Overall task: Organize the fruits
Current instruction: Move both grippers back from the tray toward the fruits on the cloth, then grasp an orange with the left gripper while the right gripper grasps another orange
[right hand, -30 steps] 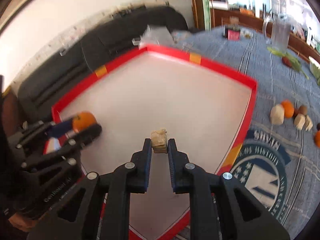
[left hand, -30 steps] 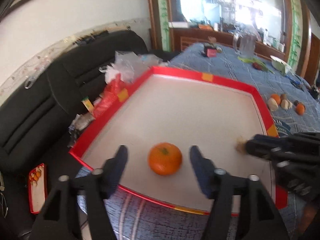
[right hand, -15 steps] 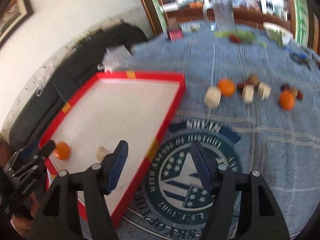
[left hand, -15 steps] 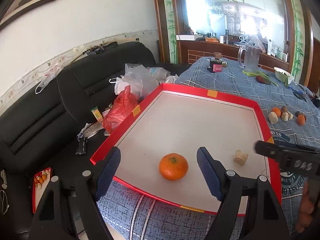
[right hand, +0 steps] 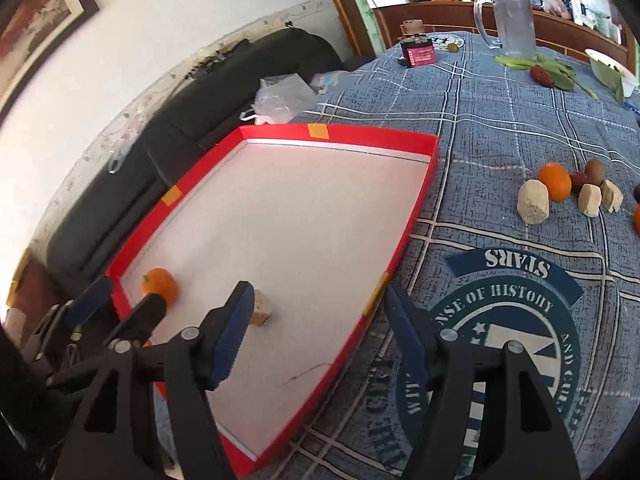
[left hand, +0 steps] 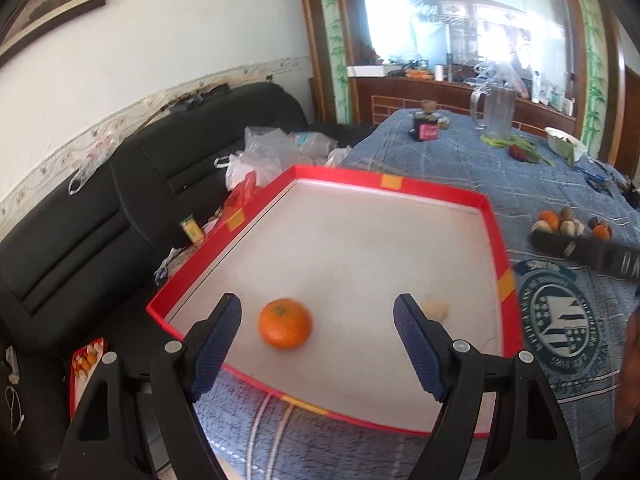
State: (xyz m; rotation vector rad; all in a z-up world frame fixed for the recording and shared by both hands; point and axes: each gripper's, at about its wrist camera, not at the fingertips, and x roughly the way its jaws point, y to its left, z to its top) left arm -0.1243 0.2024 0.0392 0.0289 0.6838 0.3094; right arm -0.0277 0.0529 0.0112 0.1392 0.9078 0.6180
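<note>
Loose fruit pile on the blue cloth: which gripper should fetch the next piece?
Probably right. The right gripper, open and empty, sits on the tray's pile-side edge; the left gripper, also open, hovers by the orange across the tray.

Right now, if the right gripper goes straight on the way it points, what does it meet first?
Probably the red tray: its right rim runs between the fingers of the open right gripper. The fruit pile lies off to the right. Depth is unclear.

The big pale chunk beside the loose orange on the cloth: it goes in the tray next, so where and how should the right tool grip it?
Grip the pale chunk across its two flatter vertical sides, around mid-height, coming down from above. It stands upright like a stubby block, and the orange sits close behind on its right, so the right tool, open now, should probably close along the clear left-to-front line.
</note>
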